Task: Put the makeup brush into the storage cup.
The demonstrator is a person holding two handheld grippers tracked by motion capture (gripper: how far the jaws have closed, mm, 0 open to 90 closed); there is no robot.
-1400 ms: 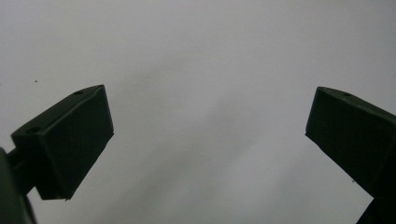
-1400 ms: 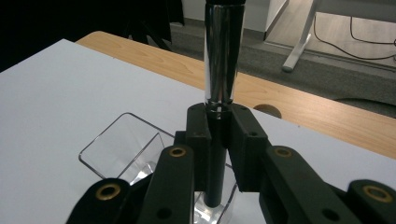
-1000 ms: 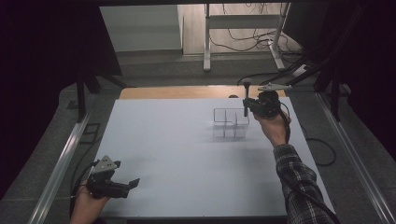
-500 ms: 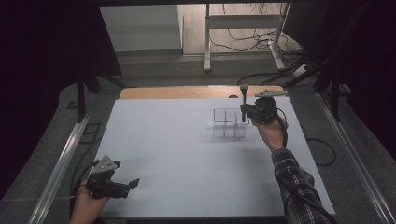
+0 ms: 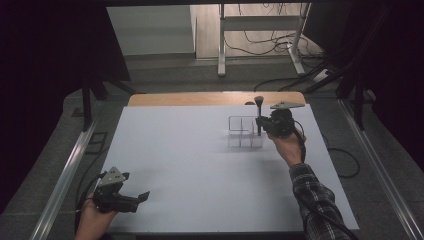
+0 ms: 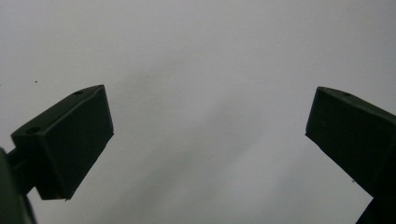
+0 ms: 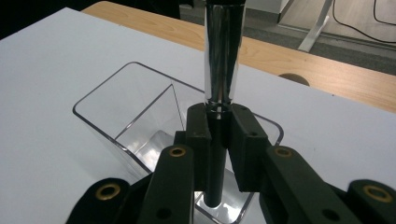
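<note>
A brush (image 5: pixel 258 101) with a dark head, a shiny metal ferrule (image 7: pixel 222 56) and a black handle stands upright. My right gripper (image 5: pixel 260 123) is shut on its handle, and in the right gripper view the gripper (image 7: pixel 219 135) shows both pads pressed on it. The handle's lower end dips into the right-hand compartment of a clear plastic organizer (image 5: pixel 239 132), whose rim (image 7: pixel 116 91) lies just under the jaws. At the table's near left my left gripper (image 5: pixel 136 200) rests in a hand, open; the left gripper view has this gripper (image 6: pixel 205 140) holding nothing over bare white surface.
The white tabletop (image 5: pixel 190 165) spreads between the two hands. A wooden strip (image 5: pixel 200 98) runs along its far edge. Metal rails (image 5: pixel 65 170) flank the table, and cables (image 5: pixel 345 160) lie on the floor at the right.
The right hand has come down with the brush, so the handle now reaches into the organizer. The left hand has stayed put.
</note>
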